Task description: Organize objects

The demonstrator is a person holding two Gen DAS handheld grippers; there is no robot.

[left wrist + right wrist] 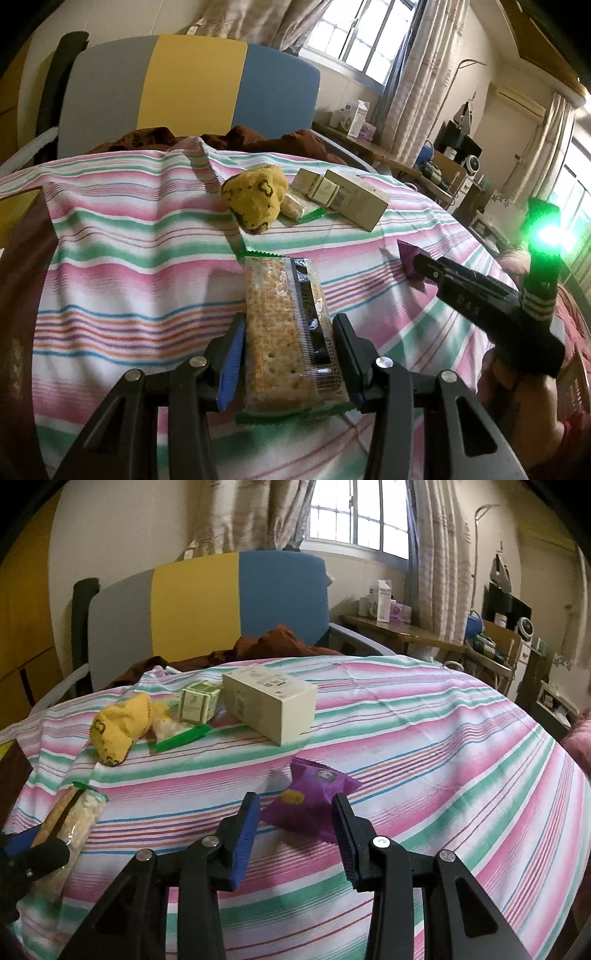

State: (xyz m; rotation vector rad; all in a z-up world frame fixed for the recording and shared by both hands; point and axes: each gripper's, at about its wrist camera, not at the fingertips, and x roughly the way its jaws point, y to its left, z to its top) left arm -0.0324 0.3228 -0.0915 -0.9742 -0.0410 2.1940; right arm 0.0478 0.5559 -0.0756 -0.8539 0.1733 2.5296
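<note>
Left tool (288,347) clamped on cracker pack (284,325), lifted over striped bed (129,240). Right tool (293,827) holds purple snack packet (310,805) between its pads, narrow grip. Yellow sock (122,727), green clip (183,738), small box (197,701), white box (269,701) clustered at 11 o'clock of right tool.

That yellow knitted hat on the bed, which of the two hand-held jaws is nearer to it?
Left, I'd judge. The left gripper, gripping the cracker pack, sits just below the yellow hat. The right gripper, around the purple packet, is farther off.
</note>
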